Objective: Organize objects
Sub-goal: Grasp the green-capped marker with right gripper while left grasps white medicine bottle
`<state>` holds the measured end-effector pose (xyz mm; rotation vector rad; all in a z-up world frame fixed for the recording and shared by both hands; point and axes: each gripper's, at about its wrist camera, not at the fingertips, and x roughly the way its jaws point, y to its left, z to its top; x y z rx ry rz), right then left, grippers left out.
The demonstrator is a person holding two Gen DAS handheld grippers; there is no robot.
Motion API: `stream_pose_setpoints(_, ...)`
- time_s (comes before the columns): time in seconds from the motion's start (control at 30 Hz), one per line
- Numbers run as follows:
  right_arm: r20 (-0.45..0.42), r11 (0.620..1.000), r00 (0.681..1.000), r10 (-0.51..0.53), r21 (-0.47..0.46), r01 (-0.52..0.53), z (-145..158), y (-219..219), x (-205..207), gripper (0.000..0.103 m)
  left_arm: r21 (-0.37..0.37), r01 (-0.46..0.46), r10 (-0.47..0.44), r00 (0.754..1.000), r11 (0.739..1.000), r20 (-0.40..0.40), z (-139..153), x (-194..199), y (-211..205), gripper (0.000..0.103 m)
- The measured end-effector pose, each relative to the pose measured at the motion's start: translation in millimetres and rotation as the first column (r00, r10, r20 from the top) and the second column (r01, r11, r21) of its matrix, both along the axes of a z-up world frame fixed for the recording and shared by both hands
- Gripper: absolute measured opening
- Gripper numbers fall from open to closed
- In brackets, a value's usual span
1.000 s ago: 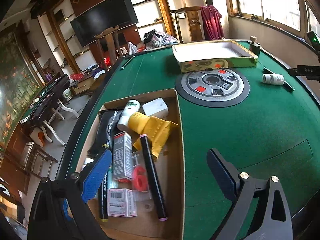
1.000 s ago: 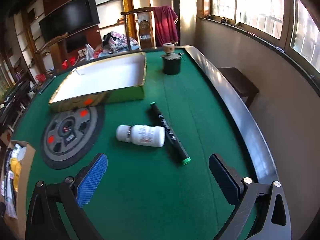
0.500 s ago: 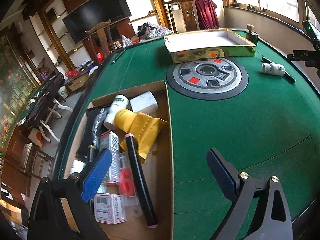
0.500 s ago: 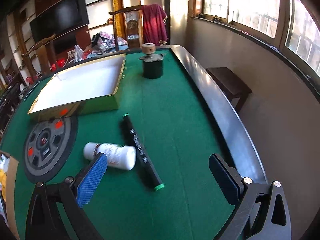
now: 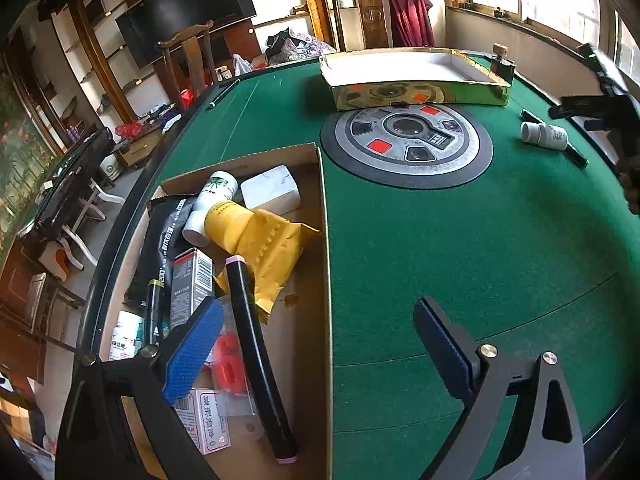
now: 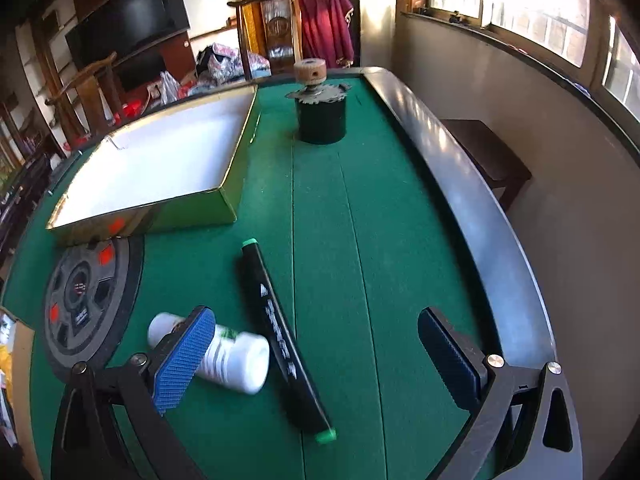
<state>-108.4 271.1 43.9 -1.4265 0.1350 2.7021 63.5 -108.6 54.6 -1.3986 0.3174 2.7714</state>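
A white pill bottle point(image 6: 224, 354) and a black marker with green caps point(image 6: 282, 340) lie side by side on the green felt table point(image 6: 340, 220). My right gripper point(image 6: 320, 360) is open just above them, the marker between its fingers, the left pad point(image 6: 184, 360) over the bottle. Both also show far right in the left wrist view, bottle point(image 5: 545, 135) and marker point(image 5: 574, 155). My left gripper point(image 5: 316, 352) is open and empty over the right edge of a cardboard box point(image 5: 326, 264) filled with several items, among them a black marker point(image 5: 256, 344) and a yellow pouch point(image 5: 260, 240).
An empty white-lined gold tray point(image 6: 156, 164) sits at the back. A round grey control panel point(image 5: 406, 140) is set in the table's middle. A dark cylinder with a spool on top point(image 6: 320, 108) stands at the far edge. The table's metal rim point(image 6: 480, 216) runs along the right.
My right gripper has moved forward and down until the bottle and marker lie at its fingers. My left gripper has drifted slightly right along the box. Both stay open.
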Motion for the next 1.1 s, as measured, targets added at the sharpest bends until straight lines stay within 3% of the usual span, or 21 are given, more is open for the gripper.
stream_pose_setpoints(0.1,0.047,0.999,0.999,0.008,0.045,-0.010,-11,-10,-18,0.100,0.045,0.013,-0.012,1.000,0.999,-0.011,5,0,1,0.095)
stream_pose_setpoints(0.2,0.115,0.993,0.993,0.024,0.111,-0.037,-24,-24,-33,0.080,0.076,0.030,-0.028,0.999,0.997,-0.020,8,-1,5,0.095)
stream_pose_setpoints(0.27,0.133,0.998,0.990,0.047,0.046,-0.053,-25,-30,-33,0.066,0.088,0.043,-0.041,0.999,0.995,-0.025,9,-1,8,0.095)
stream_pose_setpoints(0.4,0.139,0.985,0.976,0.169,0.017,-0.172,-24,-64,-13,0.062,0.097,0.064,-0.064,0.998,0.993,-0.007,3,-4,16,0.095)
stream_pose_setpoints(0.5,0.158,0.966,0.957,0.244,0.047,-0.255,-25,-93,7,0.059,0.151,0.081,-0.085,0.996,0.985,0.022,-1,-8,23,0.095)
stream_pose_setpoints(0.6,0.164,0.955,0.943,0.290,0.020,-0.298,-24,-109,23,0.056,0.238,0.109,-0.128,0.990,0.965,0.066,-7,-14,35,0.095)
stream_pose_setpoints(0.63,0.164,0.950,0.939,0.304,0.017,-0.310,-24,-114,28,0.052,0.268,0.117,-0.142,0.987,0.956,0.078,-10,-16,40,0.095)
stream_pose_setpoints(0.73,0.160,0.950,0.940,0.301,0.033,-0.310,-22,-123,41,0.022,0.286,0.157,-0.184,0.980,0.945,0.071,-14,-19,57,0.095)
stream_pose_setpoints(0.77,0.161,0.952,0.942,0.295,0.038,-0.305,-22,-123,43,0.018,0.278,0.172,-0.198,0.978,0.945,0.070,-15,-20,64,0.095)
stream_pose_setpoints(1.0,0.136,0.961,0.953,0.270,0.025,-0.276,-23,-117,49,0.016,0.299,0.168,-0.203,0.975,0.939,0.092,-24,-36,98,0.095)
stream_pose_setpoints(1.1,0.136,0.960,0.953,0.271,0.038,-0.279,-24,-120,51,0.016,0.253,0.151,-0.182,0.978,0.956,0.105,-32,-45,112,0.096)
